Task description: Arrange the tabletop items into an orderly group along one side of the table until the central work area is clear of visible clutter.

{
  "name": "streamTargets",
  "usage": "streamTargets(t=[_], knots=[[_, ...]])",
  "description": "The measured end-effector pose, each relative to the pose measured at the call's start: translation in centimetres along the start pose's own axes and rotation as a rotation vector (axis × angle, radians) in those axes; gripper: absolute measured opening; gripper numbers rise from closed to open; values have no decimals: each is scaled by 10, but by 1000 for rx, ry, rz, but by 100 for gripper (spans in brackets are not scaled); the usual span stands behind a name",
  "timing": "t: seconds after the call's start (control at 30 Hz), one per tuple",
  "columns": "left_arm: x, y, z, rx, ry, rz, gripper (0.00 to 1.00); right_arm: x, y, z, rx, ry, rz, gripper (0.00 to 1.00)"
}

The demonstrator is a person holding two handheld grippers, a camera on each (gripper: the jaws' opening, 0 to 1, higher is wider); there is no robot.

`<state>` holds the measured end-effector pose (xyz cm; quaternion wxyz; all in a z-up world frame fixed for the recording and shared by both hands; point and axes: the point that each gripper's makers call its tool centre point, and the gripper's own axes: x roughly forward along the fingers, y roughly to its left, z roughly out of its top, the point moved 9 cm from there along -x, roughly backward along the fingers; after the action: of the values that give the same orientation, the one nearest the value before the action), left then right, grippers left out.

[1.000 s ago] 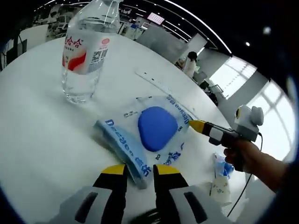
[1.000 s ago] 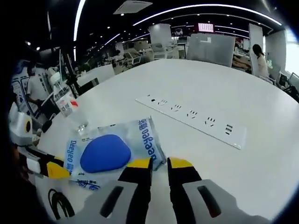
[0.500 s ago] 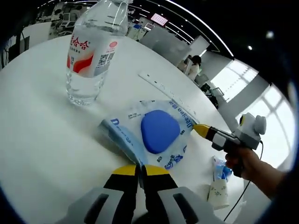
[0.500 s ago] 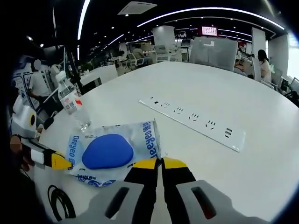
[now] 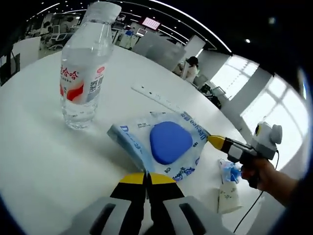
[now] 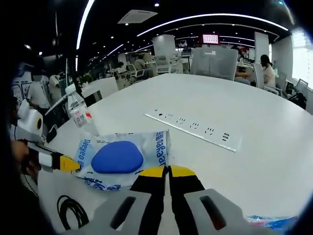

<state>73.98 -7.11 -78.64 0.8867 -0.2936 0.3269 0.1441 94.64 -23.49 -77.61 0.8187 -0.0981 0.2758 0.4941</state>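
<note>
On your left in the left gripper view stands the clear plastic water bottle with the red-and-white label (image 5: 80,73), upright on the round white desk (image 5: 34,142) and apart from everything else. Just right of it is the clear plastic packet with blue lettering and a blue rounded pad inside (image 5: 166,144), stretched between your two tools. Your left hand-held gripper (image 5: 146,177) has its yellow-tipped jaws pressed together on the packet's near edge, and your right hand-held gripper (image 5: 211,140) meets the opposite corner. In the right gripper view that right hand-held gripper (image 6: 167,171) also looks clamped on the packet (image 6: 120,156), though the contact itself is partly hidden, so I would not swear to the bite. Further right in that view the long white power strip (image 6: 195,129) lies flat across the middle of the desk. Back in the left gripper view, a small crumpled blue-and-white wrapper (image 5: 228,186) sits by the desk's edge near your right hand.

Carry the packet with both hands level and moving together; a thin film like this will probably slip or tear if one side pulls ahead. Set it down beside the bottle, and release only once it lies flat.
</note>
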Motion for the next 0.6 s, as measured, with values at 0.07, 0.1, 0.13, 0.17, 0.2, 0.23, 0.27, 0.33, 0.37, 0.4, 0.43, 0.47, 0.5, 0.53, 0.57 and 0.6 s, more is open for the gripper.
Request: streamTargets(t=[0.07,0.1,0.13,0.17,0.2,0.23,0.27,0.33,0.37,0.4,0.43,0.47,0.5,0.53,0.57,0.6], knots=[[0,-3,2,47,7,-18,0,-15,1,-4,30,-19,-26,0],[0,-4,2,60,9,-23,0,-19,1,-6,35,-20,-31,0],[1,-5,3,82,16,-37,0,-22,0,-12,47,-23,-44,0],[2,-5,4,101,20,-41,0,-25,-1,-15,53,-23,-49,0],[3,-6,5,124,23,-52,0,-29,-1,-17,65,-23,-55,0],[4,-7,5,150,30,-68,0,-32,-1,-20,74,-26,-63,0],[4,-9,6,161,40,-76,0,-37,-2,-24,78,-24,-72,0],[7,-11,7,184,51,-94,0,-45,-3,-30,94,-20,-86,0],[8,-13,7,199,55,-103,0,-50,-3,-32,101,-21,-93,0],[9,-13,8,209,57,-105,0,-53,-3,-34,107,-20,-97,0],[10,-14,8,230,64,-110,0,-57,-3,-36,111,-18,-101,0],[12,-15,9,238,70,-116,0,-60,-2,-38,108,-17,-106,0],[14,-15,9,241,74,-122,0,-61,-2,-39,109,-17,-109,0],[16,-16,10,254,79,-129,0,-66,-3,-41,121,-14,-119,0],[18,-16,10,265,84,-133,0,-68,-2,-43,123,-14,-122,0],[21,-16,11,283,95,-140,0,-71,-2,-44,120,-12,-129,0]])
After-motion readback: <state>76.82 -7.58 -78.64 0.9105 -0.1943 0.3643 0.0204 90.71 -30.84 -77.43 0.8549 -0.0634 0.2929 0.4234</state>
